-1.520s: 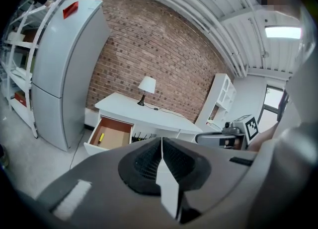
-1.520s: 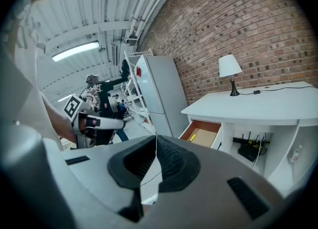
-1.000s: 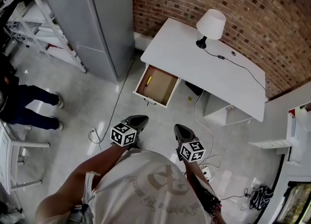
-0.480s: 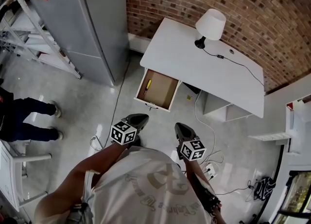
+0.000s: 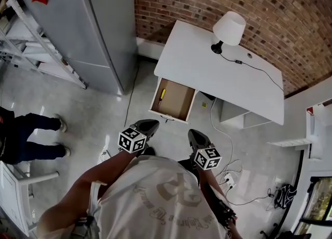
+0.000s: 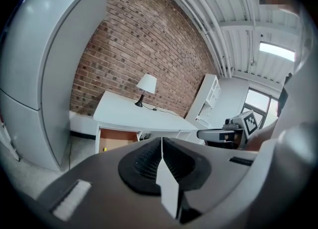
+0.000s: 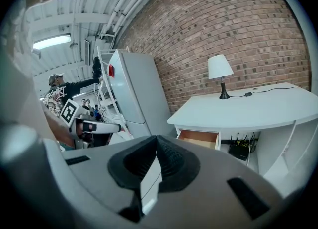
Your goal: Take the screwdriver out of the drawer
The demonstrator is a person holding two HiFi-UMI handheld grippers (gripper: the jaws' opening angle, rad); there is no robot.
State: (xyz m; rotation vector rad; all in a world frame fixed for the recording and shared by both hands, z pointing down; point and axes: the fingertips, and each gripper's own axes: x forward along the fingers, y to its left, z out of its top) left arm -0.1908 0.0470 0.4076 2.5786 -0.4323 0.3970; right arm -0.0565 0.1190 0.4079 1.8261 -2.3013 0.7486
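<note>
A white desk (image 5: pixel 223 74) stands against the brick wall, its wooden drawer (image 5: pixel 182 102) pulled open toward me. A screwdriver (image 5: pixel 162 94) with a yellow handle lies along the drawer's left side; a bit of yellow also shows in the drawer (image 6: pixel 118 135) in the left gripper view. My left gripper (image 5: pixel 150 124) and right gripper (image 5: pixel 193 133) hover over the floor, short of the drawer, both pointing at it. Both are shut and hold nothing. In the gripper views the left gripper's (image 6: pixel 161 141) pads and the right gripper's (image 7: pixel 156 138) pads meet.
A tall grey cabinet (image 5: pixel 78 25) stands left of the desk, with a white rack (image 5: pixel 26 51) beyond it. A lamp (image 5: pixel 230 28) and its cable sit on the desk. A person (image 5: pixel 26 134) stands at far left. Cables and a power strip (image 5: pixel 228 181) lie on the floor at right.
The desk and open drawer have shifted slightly rightward in the head view as I walk. Both grippers stay shut and side by side.
</note>
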